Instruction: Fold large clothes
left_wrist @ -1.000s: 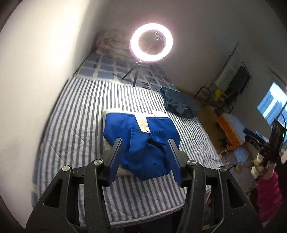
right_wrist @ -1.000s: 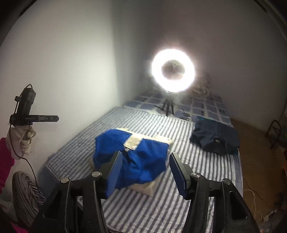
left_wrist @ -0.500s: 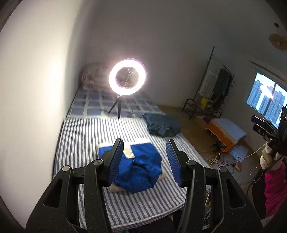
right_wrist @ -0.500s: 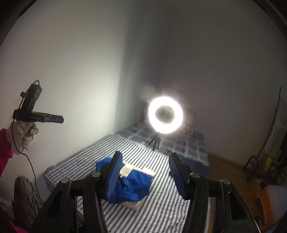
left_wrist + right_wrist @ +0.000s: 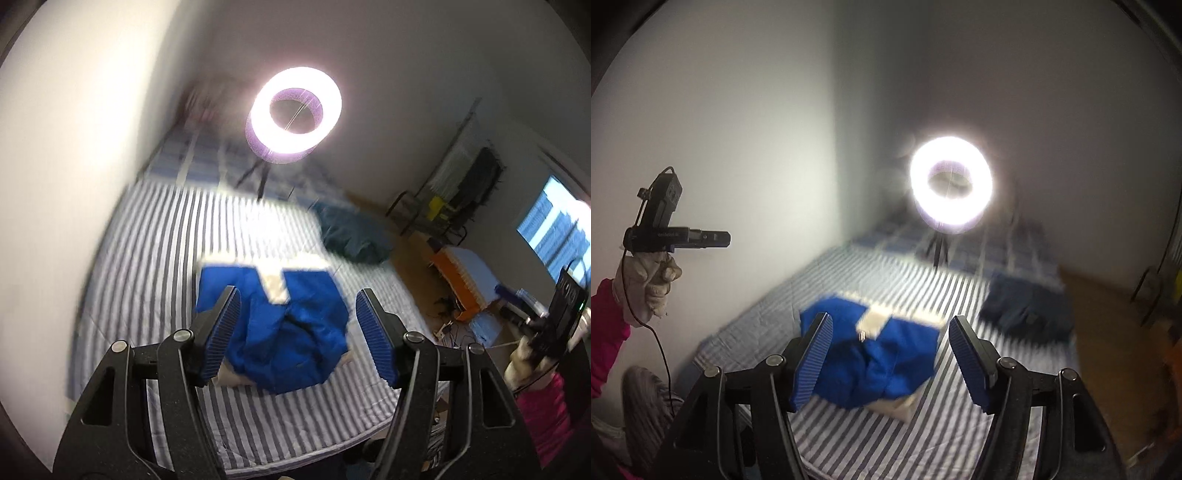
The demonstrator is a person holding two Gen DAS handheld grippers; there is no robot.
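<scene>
both hand-held grippers, the left hand-held gripper and the right hand-held gripper, are hovering with jaws just widening and nothing between them. the folded blue jacket is lying on the striped bed, apparently released, so this fold is looking finished.

Dim room, glaring ring light, motion-blurred bedding, fisheye-darkened corners.
</scene>
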